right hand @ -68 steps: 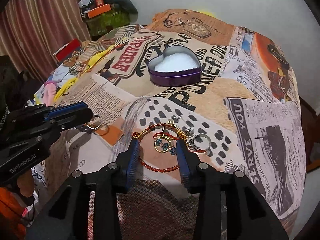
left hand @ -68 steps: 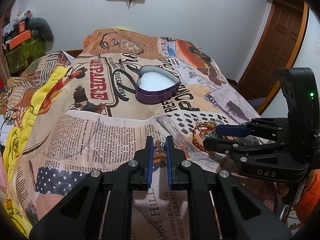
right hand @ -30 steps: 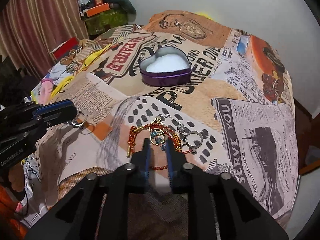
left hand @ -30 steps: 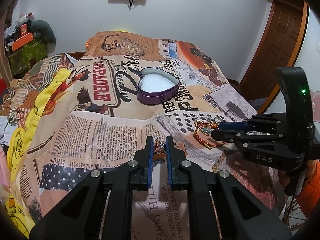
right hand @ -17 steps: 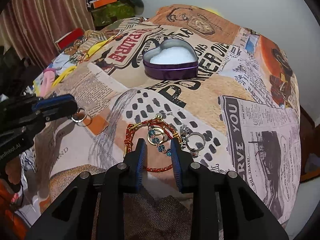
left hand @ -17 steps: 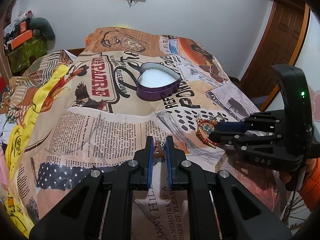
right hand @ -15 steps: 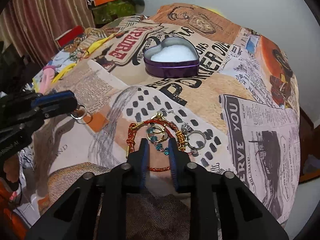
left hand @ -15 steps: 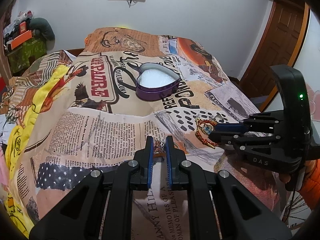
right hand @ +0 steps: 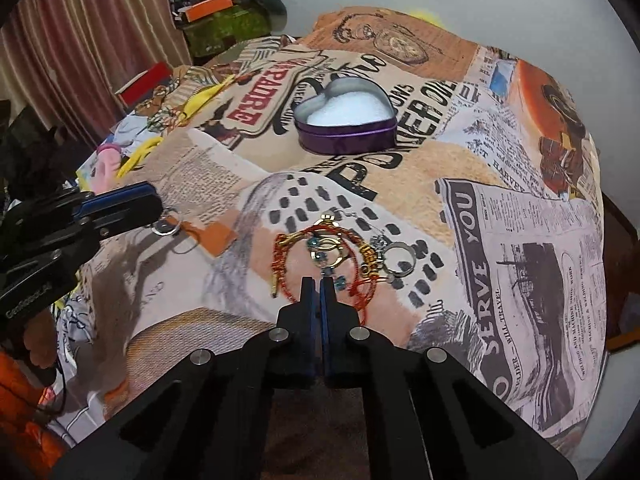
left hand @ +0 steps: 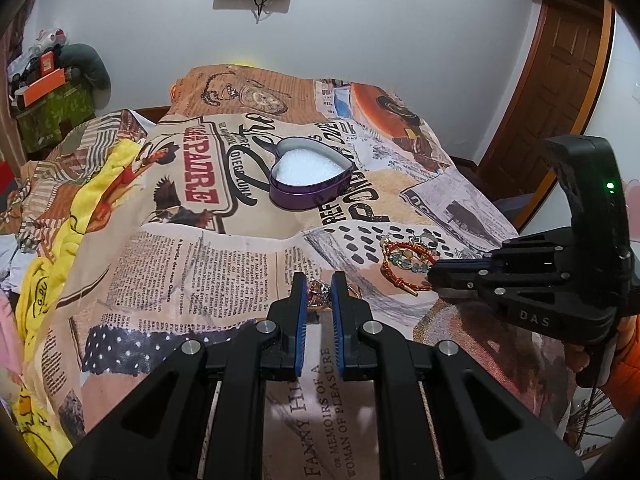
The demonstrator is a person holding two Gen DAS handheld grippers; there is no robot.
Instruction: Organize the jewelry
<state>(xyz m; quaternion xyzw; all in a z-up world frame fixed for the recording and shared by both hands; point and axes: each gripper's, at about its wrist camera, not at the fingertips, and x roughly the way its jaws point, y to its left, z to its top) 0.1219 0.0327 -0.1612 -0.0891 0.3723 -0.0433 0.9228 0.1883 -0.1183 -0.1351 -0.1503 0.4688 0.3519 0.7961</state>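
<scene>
Bedspread (right hand: 460, 168) print: "SERVE YOU" near right edge, "POWER" just before purple tin; near front edge "MEMOIRS OF A WOMAN OF PLEASURE". Right gripper (left hand: 434, 276) body: "DAS".

The bedspread (right hand: 500, 184) was tan with black newsprint lettering and black dots. At upper centre, the heart-shaped tin (right hand: 346, 132) was purple with white lining. The bracelet (right hand: 320, 256) at centre was red and gold with blue beads.

Left tongs (left hand: 319, 285) nearly closed, low over the bed; right tongs (right hand: 319, 280) apparently pinched fully together.
</scene>
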